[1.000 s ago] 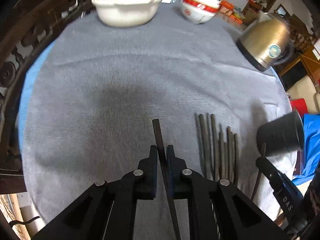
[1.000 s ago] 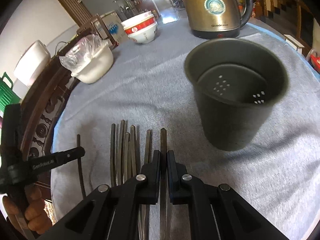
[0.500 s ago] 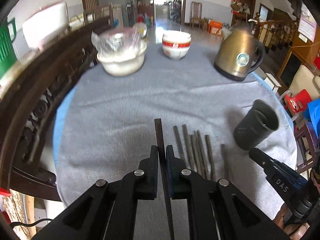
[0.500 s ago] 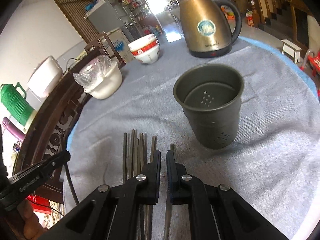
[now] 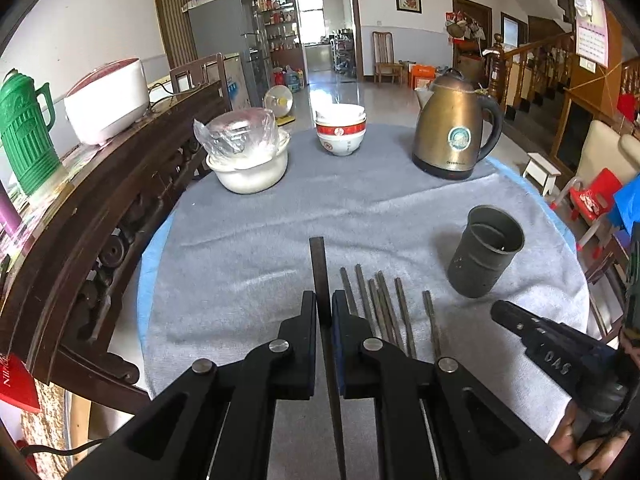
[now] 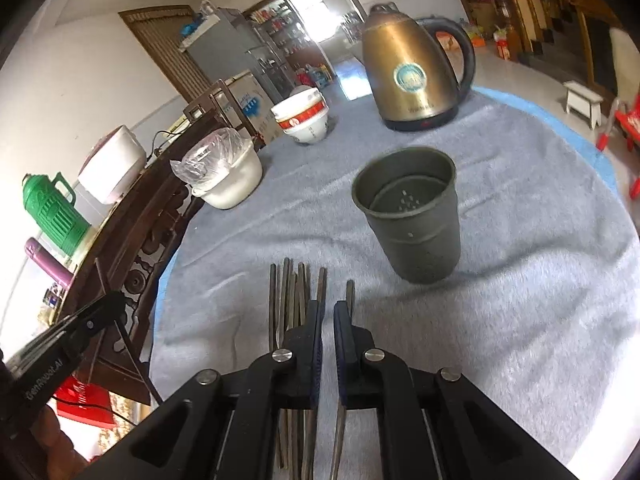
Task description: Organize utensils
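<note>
My left gripper [image 5: 323, 294] is shut on one dark chopstick [image 5: 318, 264], which sticks out forward above the grey cloth [image 5: 260, 248]. Several more dark chopsticks [image 5: 380, 308] lie side by side on the cloth just to its right. A dark perforated utensil cup [image 5: 482, 256] stands upright beyond them at the right. In the right wrist view my right gripper [image 6: 327, 305] hovers shut with nothing between its pads, over the row of chopsticks [image 6: 296, 292]. A single chopstick [image 6: 350, 292] lies on the cloth just right of its fingers. The cup [image 6: 412, 224] stands ahead of it, empty.
A brass kettle [image 5: 452, 132], stacked red-and-white bowls [image 5: 340, 132] and a plastic-covered white bowl [image 5: 248, 160] stand along the far side of the round table. A carved dark wooden rail [image 5: 100, 220] borders the left edge. A hand holds the right gripper [image 5: 540, 344] at the lower right.
Both grippers have risen and tipped up, so more of the room shows. The left one carried its chopstick up off the cloth. The chopstick in line with the right jaws now lies beside them.
</note>
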`<state>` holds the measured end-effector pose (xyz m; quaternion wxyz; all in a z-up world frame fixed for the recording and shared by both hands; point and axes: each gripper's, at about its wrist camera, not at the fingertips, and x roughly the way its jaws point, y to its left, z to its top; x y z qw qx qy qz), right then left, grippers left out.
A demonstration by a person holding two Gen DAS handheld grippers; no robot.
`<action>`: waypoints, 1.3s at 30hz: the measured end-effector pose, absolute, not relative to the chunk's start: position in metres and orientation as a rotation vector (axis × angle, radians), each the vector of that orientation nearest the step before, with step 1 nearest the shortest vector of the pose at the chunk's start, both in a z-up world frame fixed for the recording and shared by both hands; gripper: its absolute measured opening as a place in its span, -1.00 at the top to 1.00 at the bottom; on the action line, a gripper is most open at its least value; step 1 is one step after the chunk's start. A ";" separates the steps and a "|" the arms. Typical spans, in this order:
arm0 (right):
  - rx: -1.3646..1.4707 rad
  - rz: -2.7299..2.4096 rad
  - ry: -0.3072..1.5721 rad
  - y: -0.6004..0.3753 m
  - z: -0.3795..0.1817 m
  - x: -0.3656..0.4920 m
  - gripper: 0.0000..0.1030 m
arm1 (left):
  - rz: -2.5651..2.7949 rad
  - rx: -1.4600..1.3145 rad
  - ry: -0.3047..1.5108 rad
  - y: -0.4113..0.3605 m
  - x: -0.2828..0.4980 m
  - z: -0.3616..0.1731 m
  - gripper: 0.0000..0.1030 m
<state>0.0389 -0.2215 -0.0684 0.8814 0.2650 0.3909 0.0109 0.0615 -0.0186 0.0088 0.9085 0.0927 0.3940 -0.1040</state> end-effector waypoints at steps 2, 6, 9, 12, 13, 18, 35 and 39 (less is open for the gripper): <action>0.562 0.026 0.853 -0.223 -0.075 0.043 0.83 | -0.224 0.168 0.864 -0.010 0.071 -0.005 0.72; 0.547 -0.001 0.905 -0.222 -0.092 0.055 0.66 | -0.175 0.074 1.057 0.024 0.106 -0.049 0.45; 0.530 -0.006 0.922 -0.217 -0.103 0.066 0.26 | -0.147 -0.022 1.180 0.052 0.131 -0.082 0.45; 0.463 -0.023 0.904 -0.207 -0.108 0.078 0.25 | -0.146 -0.046 1.208 0.060 0.143 -0.094 0.45; 0.432 -0.034 0.909 -0.204 -0.111 0.084 0.25 | -0.161 -0.047 1.211 0.059 0.147 -0.096 0.45; 0.364 -0.053 0.971 -0.196 -0.125 0.115 0.30 | -0.289 -0.037 1.200 0.041 0.166 -0.096 0.45; 0.291 -0.071 1.116 -0.192 -0.145 0.156 0.84 | -0.363 -0.067 1.386 -0.011 0.230 -0.136 0.44; 0.325 -0.044 1.105 -0.196 -0.144 0.156 0.86 | -0.366 -0.049 1.408 -0.020 0.230 -0.139 0.67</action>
